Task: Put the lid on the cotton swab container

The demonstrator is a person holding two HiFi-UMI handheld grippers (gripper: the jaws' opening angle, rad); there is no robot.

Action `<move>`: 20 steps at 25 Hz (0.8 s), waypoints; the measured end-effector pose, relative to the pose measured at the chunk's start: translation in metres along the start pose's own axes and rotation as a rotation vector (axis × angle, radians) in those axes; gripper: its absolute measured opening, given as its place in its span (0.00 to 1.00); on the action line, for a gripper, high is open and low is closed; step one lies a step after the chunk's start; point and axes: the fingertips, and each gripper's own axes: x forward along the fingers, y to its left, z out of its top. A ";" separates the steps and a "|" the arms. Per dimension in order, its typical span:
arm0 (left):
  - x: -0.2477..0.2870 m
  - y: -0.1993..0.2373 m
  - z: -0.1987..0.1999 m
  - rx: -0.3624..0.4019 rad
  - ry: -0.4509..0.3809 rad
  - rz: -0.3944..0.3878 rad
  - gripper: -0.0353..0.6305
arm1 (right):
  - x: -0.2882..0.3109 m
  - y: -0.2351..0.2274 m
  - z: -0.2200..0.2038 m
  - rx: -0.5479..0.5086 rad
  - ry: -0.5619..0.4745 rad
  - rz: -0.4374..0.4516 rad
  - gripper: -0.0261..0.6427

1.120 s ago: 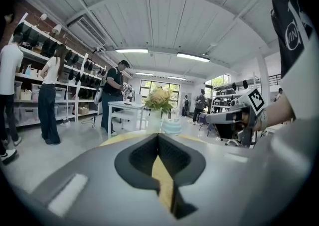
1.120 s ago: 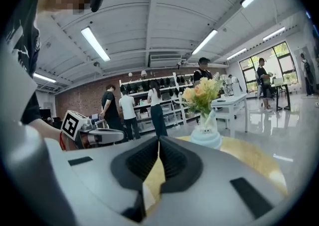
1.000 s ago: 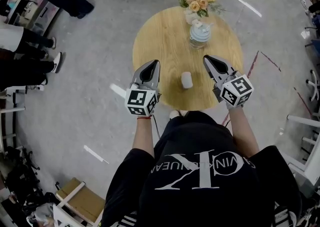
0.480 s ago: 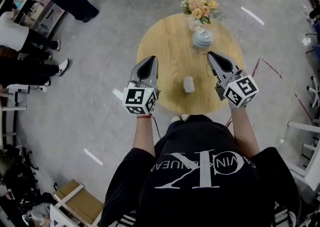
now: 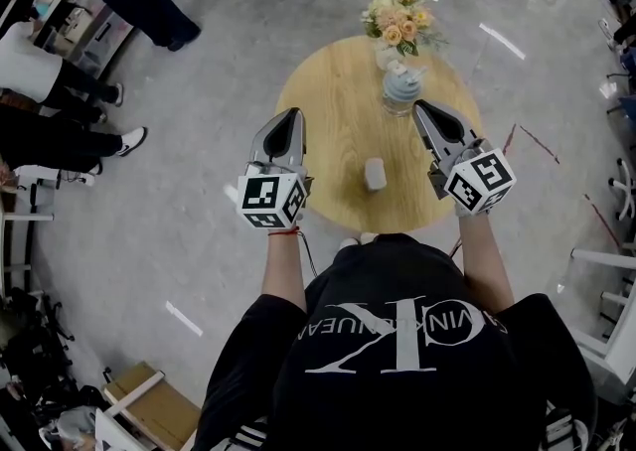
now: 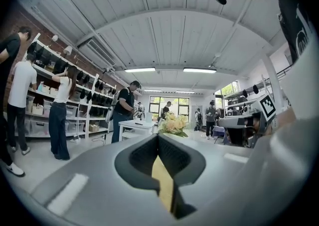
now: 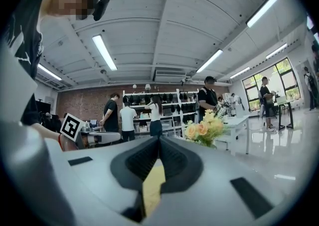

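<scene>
In the head view a small white cylinder (image 5: 375, 174) stands near the front of the round wooden table (image 5: 328, 91). Whether it is the cotton swab container or its lid, I cannot tell. Farther back is a clear jar with a pale blue-white top (image 5: 400, 87). My left gripper (image 5: 292, 113) hangs over the table's left edge and my right gripper (image 5: 418, 105) over its right side; the cylinder lies between them, untouched. Both are shut and empty. In the left gripper view my left gripper (image 6: 158, 136) points level, as does my right gripper (image 7: 159, 138) in the right gripper view.
A bouquet of yellow and peach flowers (image 5: 400, 14) stands at the table's back edge, just behind the jar. People (image 5: 60, 91) stand at shelves to the left. A white frame (image 5: 606, 250) stands at the right and a cardboard box (image 5: 164, 401) lies on the floor behind me.
Both grippers have risen above the table, still shut. The left one has drifted slightly left in the picture. The cylinder and jar have not been touched.
</scene>
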 end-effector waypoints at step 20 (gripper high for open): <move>-0.016 0.007 0.009 0.018 -0.022 0.075 0.07 | -0.002 -0.002 0.001 -0.010 -0.002 -0.014 0.06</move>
